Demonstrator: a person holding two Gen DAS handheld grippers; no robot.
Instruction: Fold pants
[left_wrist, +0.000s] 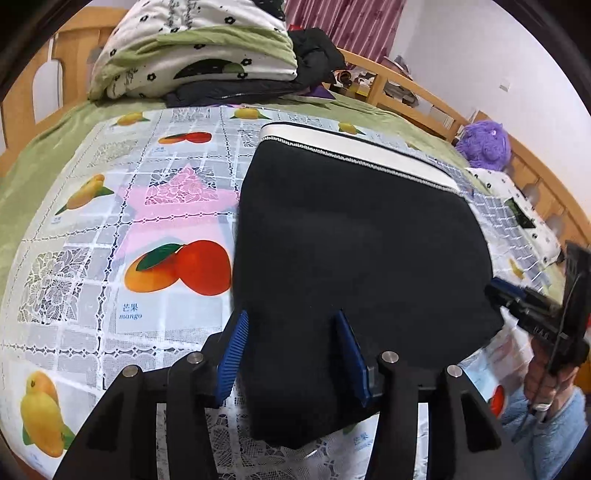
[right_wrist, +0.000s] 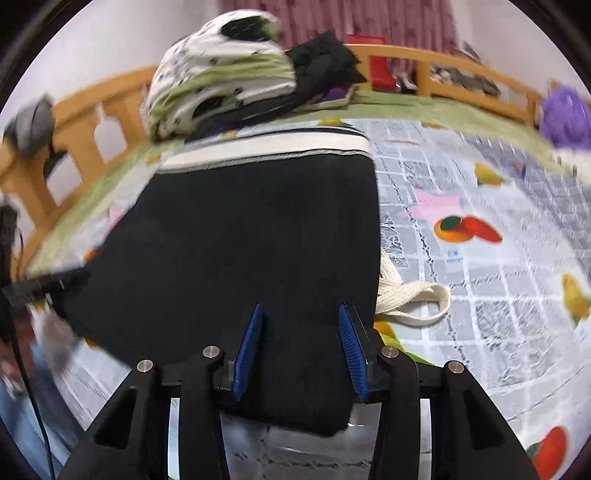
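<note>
Blue pads (left_wrist: 232, 354) of our left gripper (left_wrist: 291, 354) sit closest to the lens, spread wide with the near edge of the pants (left_wrist: 354, 251) running between them. We can't see the cloth pinched on either side, so it reads as fingers apart over the fabric rather than a grab.

Same deal on the other side: our right gripper (right_wrist: 303, 350) has its pads (right_wrist: 249, 350) wide apart too, straddling the pants (right_wrist: 236, 243) at the near edge, nothing clamped that we can make out. That view is a bit blurry.

Pants are black, folded into a thick block, lying flat on the fruit-print cloth (left_wrist: 110, 258) that covers the bed. White waistband (left_wrist: 354, 151) is at the far end, away from us. A cream drawstring (right_wrist: 410, 299) sticks out from under the right side and loops on the cloth.

Further back, a folded quilt (left_wrist: 195, 48) is stacked on dark clothes near the wooden rail (left_wrist: 402, 85), and a purple plush (left_wrist: 484, 144) sits off to the right.

In the left view the right gripper (left_wrist: 535, 310) pokes in at the far right edge.
</note>
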